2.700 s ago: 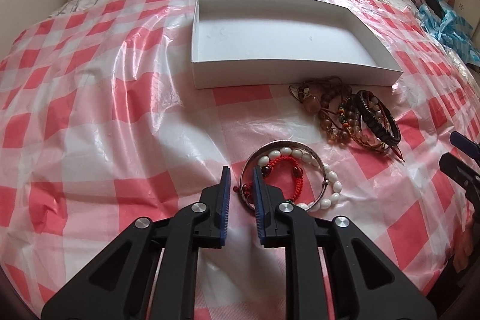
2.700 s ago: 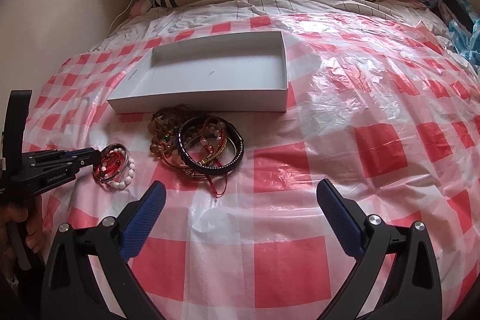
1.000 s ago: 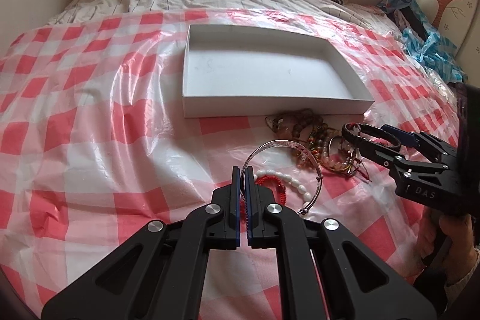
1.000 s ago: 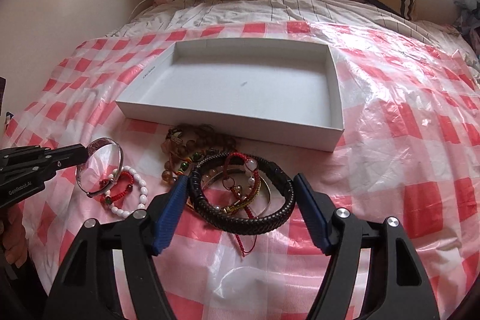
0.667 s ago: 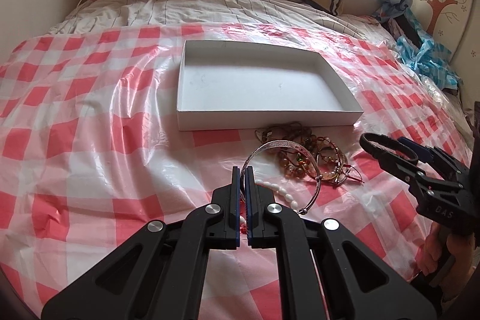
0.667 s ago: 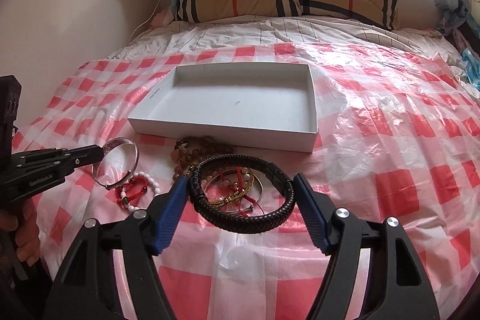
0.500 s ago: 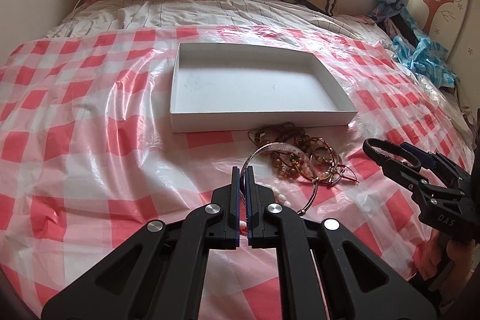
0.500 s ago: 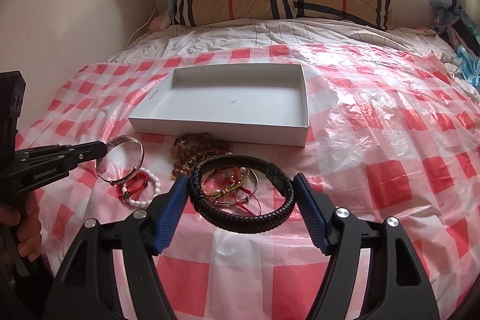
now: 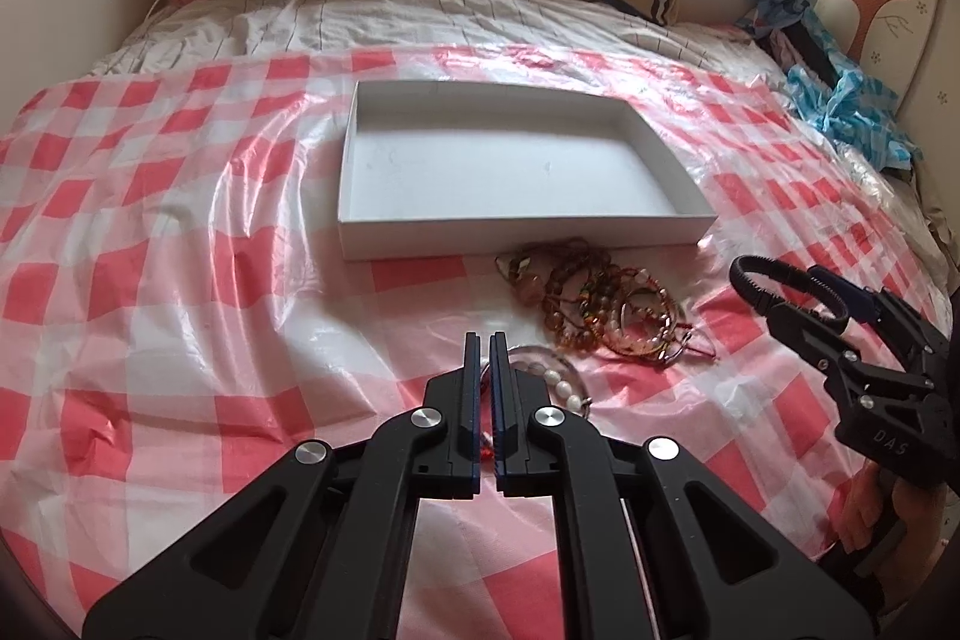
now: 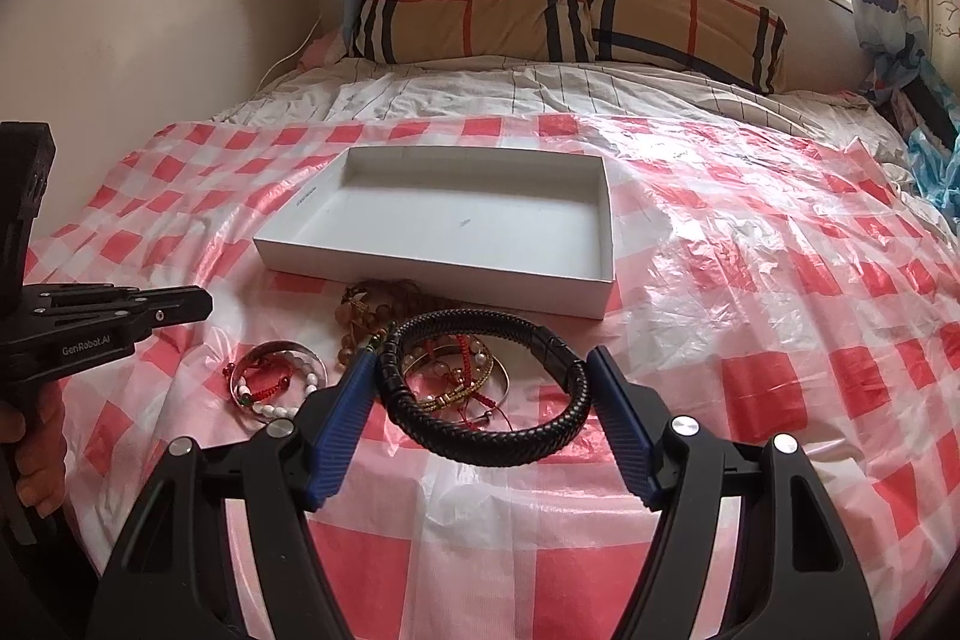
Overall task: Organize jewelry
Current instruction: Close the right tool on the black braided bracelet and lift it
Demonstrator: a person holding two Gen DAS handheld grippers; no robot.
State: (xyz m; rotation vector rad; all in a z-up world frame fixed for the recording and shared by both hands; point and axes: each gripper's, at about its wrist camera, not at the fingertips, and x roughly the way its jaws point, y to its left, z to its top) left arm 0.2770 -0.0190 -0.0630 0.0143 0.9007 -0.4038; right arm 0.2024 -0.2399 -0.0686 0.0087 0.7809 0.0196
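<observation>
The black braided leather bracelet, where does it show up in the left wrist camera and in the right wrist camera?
Left wrist view: the black braided leather bracelet is at the right edge, held off the bed by the right gripper.
Right wrist view: it is low in the centre, spanning the gap between the blue-padded fingers.
Shared landmark: the shallow white cardboard box, beyond the bracelet in both views.

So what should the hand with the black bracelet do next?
Probably carry it forward over the white box and let go there. The right gripper already grips the black bracelet off the sheet, and the box looks empty, just beyond the beaded pile.
</observation>
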